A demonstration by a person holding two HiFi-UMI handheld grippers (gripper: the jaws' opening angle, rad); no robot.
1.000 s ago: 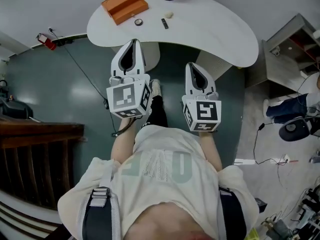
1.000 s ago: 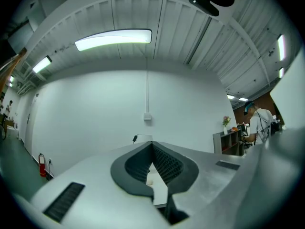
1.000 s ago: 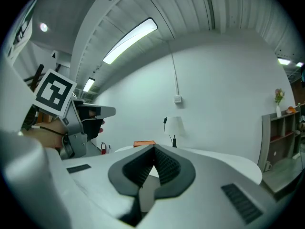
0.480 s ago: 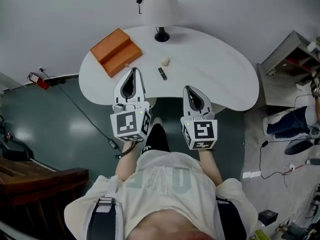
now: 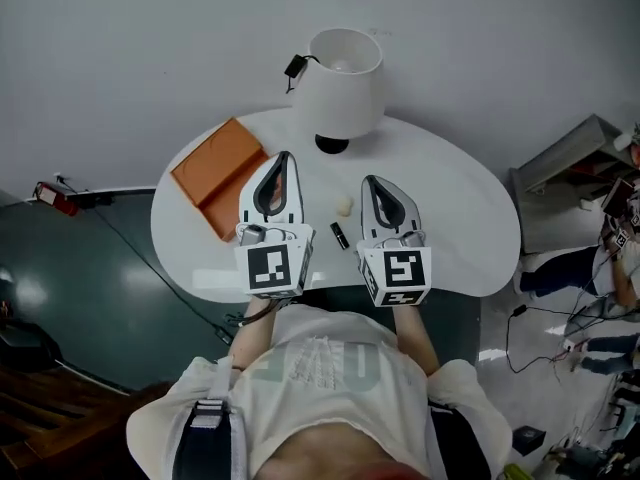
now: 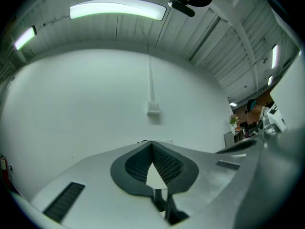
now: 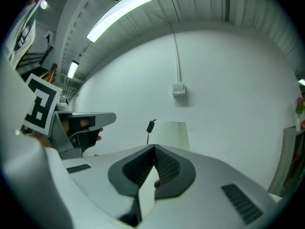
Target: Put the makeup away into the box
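Head view: the left gripper (image 5: pixel 285 158) and the right gripper (image 5: pixel 367 181) hover over a white table (image 5: pixel 450 218), a cream makeup piece (image 5: pixel 344 205) and black tube (image 5: pixel 340 236) lying between them and the orange box (image 5: pixel 212 175) at left; left gripper view: jaws together at the tips, empty, facing a bare wall (image 6: pixel 95 104); right gripper view: jaws together, empty, facing a lamp (image 7: pixel 171 132).

I see a smooth matt white table (image 5: pixel 450 203), a matt orange box (image 5: pixel 213 173) and a matt white lamp shade (image 5: pixel 345 73). Left gripper (image 5: pixel 283 160) and right gripper (image 5: pixel 368 182) have matt grey plastic shells and dark ribbed pads (image 6: pixel 167 165). The floor (image 5: pixel 70 258) is glossy green.
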